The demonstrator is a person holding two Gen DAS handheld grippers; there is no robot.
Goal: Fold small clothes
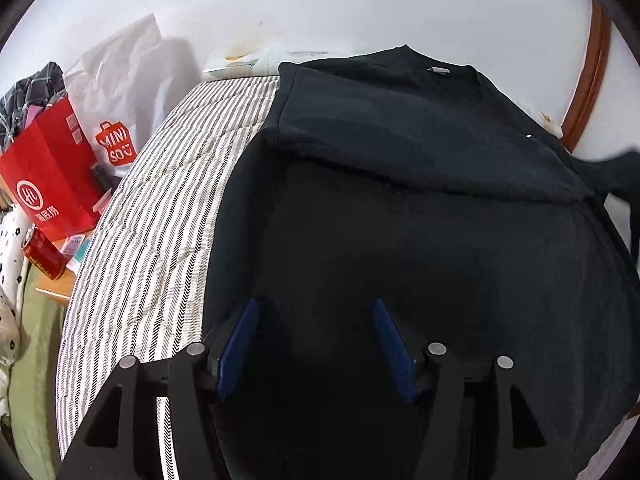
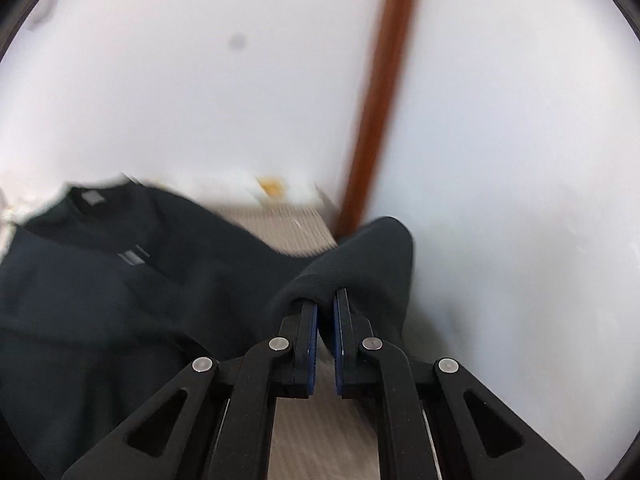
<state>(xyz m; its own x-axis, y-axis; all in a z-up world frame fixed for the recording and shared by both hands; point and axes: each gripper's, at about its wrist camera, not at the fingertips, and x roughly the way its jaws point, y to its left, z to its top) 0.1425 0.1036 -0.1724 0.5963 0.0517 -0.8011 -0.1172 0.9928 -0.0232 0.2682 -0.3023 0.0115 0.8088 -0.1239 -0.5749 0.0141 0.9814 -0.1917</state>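
Black top [image 1: 400, 200] lies flat on the striped bed [image 1: 160, 200], collar away from the cameras. Right hand-held gripper [image 2: 325, 300] is clamped on the lifted sleeve [image 2: 360, 256]; view blurred. Left hand-held gripper [image 1: 314, 312] hovers over the hem, jaws apart, holding nothing. Advice: carry the sleeve inward across the chest, keep it taut, lay it flat, then release.

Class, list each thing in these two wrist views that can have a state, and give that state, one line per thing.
Left claw: open, above the garment, holding nothing.
Right claw: shut on the sleeve.
Black sweater: spread flat on the striped bedcover, one sleeve folded across the chest.
Sleeve: lifted off the bed, pinched in the right claw.
Red paper bag: upright, open at the top.
Red can: tilted; cannot tell if opened.
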